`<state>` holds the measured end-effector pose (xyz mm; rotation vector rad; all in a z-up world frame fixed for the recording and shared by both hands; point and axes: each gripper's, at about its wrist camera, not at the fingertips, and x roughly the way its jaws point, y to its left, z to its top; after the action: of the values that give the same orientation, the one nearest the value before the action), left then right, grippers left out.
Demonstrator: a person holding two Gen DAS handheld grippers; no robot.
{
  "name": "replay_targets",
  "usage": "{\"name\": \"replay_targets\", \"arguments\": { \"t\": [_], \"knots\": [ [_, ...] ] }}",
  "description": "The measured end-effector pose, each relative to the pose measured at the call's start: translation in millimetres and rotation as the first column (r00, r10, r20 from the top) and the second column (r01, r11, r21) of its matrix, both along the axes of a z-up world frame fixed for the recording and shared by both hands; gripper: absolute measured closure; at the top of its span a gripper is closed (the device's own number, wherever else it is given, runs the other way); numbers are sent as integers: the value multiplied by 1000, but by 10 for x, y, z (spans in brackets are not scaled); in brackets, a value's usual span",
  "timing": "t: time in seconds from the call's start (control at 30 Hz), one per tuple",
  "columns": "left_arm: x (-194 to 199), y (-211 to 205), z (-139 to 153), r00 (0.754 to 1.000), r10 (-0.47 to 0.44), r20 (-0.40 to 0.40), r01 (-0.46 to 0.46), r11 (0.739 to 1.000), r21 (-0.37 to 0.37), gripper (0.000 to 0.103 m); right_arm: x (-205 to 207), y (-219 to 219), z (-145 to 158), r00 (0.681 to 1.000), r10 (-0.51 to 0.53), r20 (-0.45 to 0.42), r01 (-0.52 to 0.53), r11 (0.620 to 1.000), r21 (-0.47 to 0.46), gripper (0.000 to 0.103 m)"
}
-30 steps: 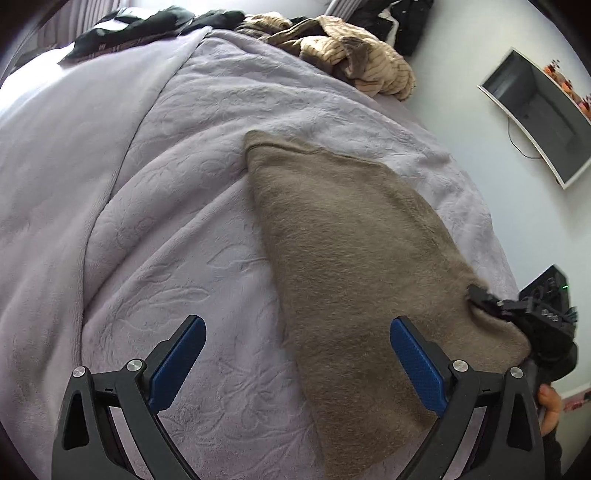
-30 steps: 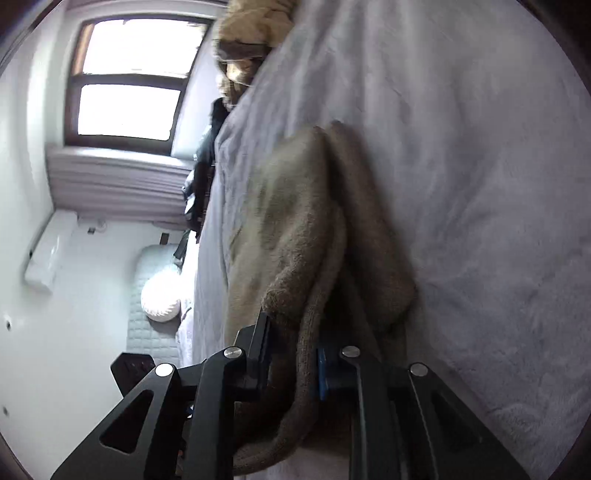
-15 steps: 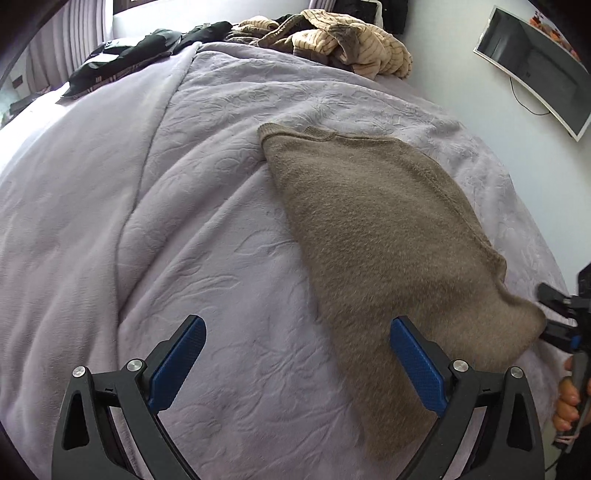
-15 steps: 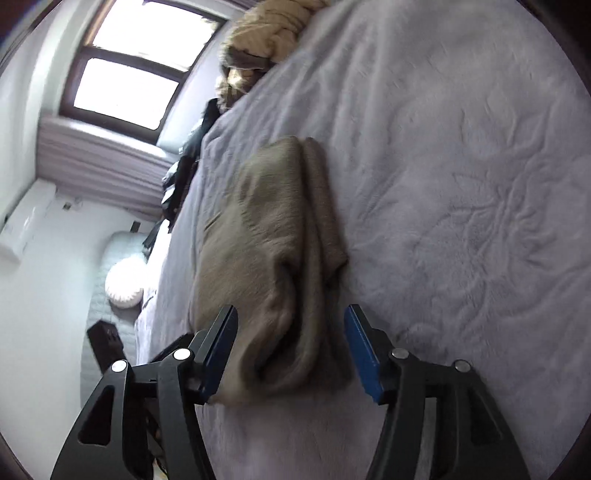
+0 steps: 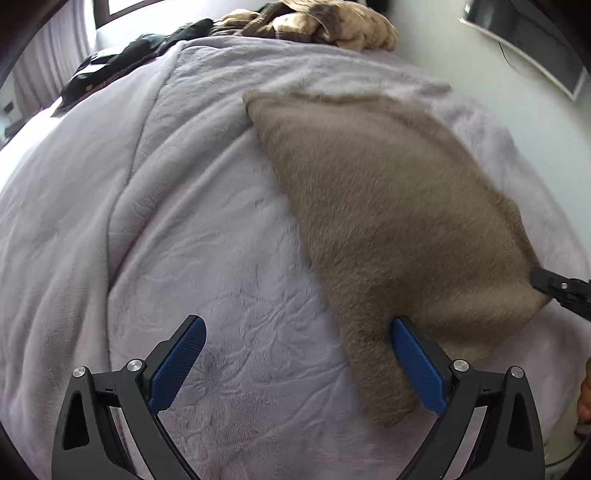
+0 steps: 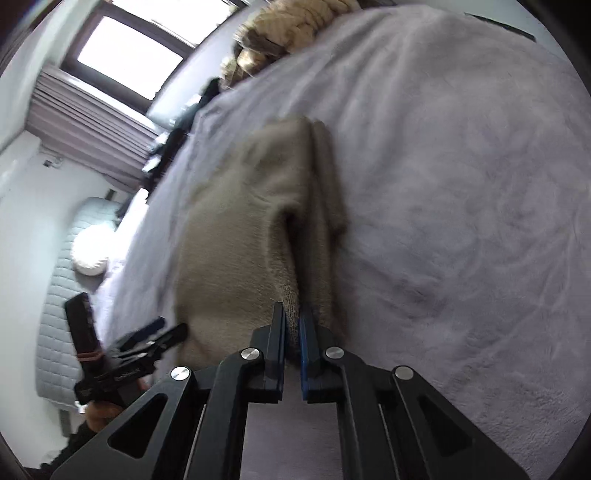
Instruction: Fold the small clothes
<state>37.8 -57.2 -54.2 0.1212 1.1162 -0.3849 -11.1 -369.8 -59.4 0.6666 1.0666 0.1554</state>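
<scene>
A folded taupe fuzzy garment [image 5: 391,206] lies on the lavender bedspread [image 5: 192,229]. My left gripper [image 5: 295,354] is open and empty, low over the bed, with its right pad at the garment's near edge. My right gripper [image 6: 292,325] is shut on the garment's upper-layer edge [image 6: 258,206] and lifts it off the layers beneath. Its tip shows in the left wrist view [image 5: 554,286] at the garment's right corner.
A heap of tan and brown clothes [image 5: 321,22] and dark clothes [image 5: 122,59] lie at the far end of the bed. A wall-mounted screen [image 5: 535,48] is at the right. A window [image 6: 125,55] and a padded headboard [image 6: 70,280] show in the right wrist view.
My right gripper let go of the garment, opened, then shut again on its upper-layer edge. My left gripper stayed open and shifted closer over the bed.
</scene>
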Motion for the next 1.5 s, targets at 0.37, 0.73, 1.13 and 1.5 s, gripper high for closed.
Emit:
{"name": "replay_targets", "arguments": {
  "t": [0.37,0.73,1.13,1.5],
  "knots": [
    [-205,156,110,999,-1,37,0,1000,18,2,-105,-6,151,1000,-9,4,10,997,-74,93],
    [-233,207,234,995,94,29,-93,996,-9,2,-132,106,701,993,-10,118,24,993,-120,91],
    [-337,216,319,992,124,27,-123,992,-12,2,122,323,156,999,22,-27,-25,992,-122,94],
    [-381,223,298,991,130,21,-130,991,-10,2,108,296,145,999,20,-32,-23,992,-121,93]
  ]
}}
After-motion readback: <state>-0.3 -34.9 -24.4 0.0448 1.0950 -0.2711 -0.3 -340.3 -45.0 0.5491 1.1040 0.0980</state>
